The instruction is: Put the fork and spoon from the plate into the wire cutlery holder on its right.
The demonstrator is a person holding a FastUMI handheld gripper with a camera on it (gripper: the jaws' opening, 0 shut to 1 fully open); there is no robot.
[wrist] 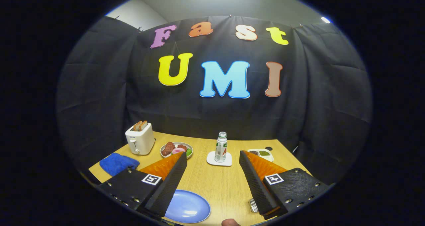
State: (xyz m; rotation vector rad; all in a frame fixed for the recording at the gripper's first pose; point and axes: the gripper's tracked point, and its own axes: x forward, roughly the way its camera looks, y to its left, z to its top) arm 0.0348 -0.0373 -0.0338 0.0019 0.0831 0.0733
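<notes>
Gripper view: black-and-orange gripper [212, 159] hovers over the wooden table [215, 182], jaws released — wide apart, holding nothing. Round blue plate [187, 206] lies just below the left finger — a white-capped plastic bottle [220, 147] stands beyond.

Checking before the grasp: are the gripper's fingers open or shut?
Open. The gripper has bare wooden table showing between its spread fingers, which hold nothing.

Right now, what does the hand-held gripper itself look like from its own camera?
The hand-held gripper has two wedge-shaped fingers with black ribbed inner pads and orange outer faces. Each sits on a black textured mount with silver screws and a square black-and-white marker. No cables or sleeves are visible.
</notes>
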